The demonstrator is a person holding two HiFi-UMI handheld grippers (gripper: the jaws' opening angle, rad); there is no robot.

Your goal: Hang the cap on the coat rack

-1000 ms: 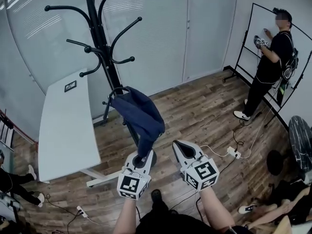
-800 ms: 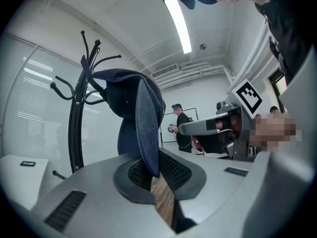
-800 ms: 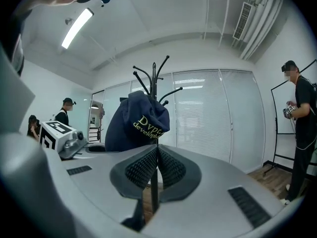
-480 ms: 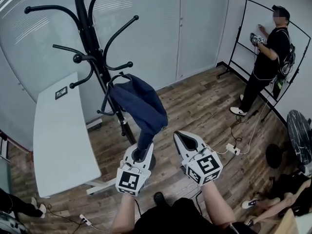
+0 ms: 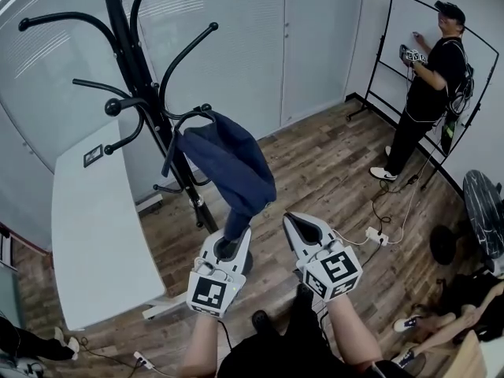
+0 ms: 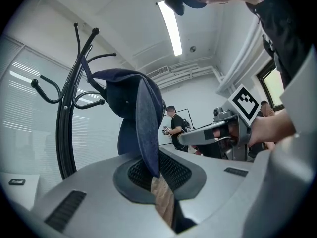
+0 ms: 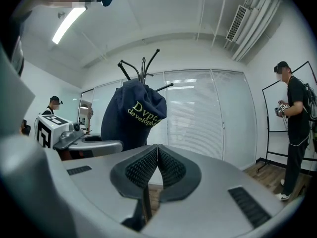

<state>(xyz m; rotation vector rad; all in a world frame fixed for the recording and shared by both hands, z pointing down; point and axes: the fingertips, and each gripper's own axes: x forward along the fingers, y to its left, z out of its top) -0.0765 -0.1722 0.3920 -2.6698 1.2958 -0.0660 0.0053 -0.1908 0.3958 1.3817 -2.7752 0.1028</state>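
In the head view, the left gripper (image 5: 230,245) was held out low over the wooden floor (image 5: 331,172), its fingers pinching the lower edge of a dark blue cap (image 5: 228,164). The cap stood up from the gripper, with its crown right beside a lower curved hook of the black coat rack (image 5: 134,61). From there I could not tell whether the fabric rested on the hook. The right gripper (image 5: 298,223) was just beside the left one and apart from the cap. A white tabletop (image 5: 94,235) ran along the left, near the foot of the rack. Across the room a person (image 5: 429,85) in black stood at a whiteboard (image 5: 394,38).

In the left gripper view, the left gripper (image 6: 151,170) had its ribbed fingers pressed on the cap's (image 6: 131,108) brim, which passed edge-on between them. The crown rose above, against the arms of the coat rack (image 6: 74,98). The right gripper (image 6: 185,139) showed off to the right, and a long ceiling light (image 6: 172,26) glowed overhead.

In the right gripper view, the right gripper (image 7: 157,165) had its fingers pressed together with nothing between them. Beyond them the cap (image 7: 131,118) showed yellow-green lettering on its crown, with the coat rack's hooks (image 7: 143,66) sticking out above it. The left gripper (image 7: 119,145) sat under the cap at the left. Window blinds (image 7: 198,113) filled the wall behind, and the person (image 7: 297,128) stood at the far right.
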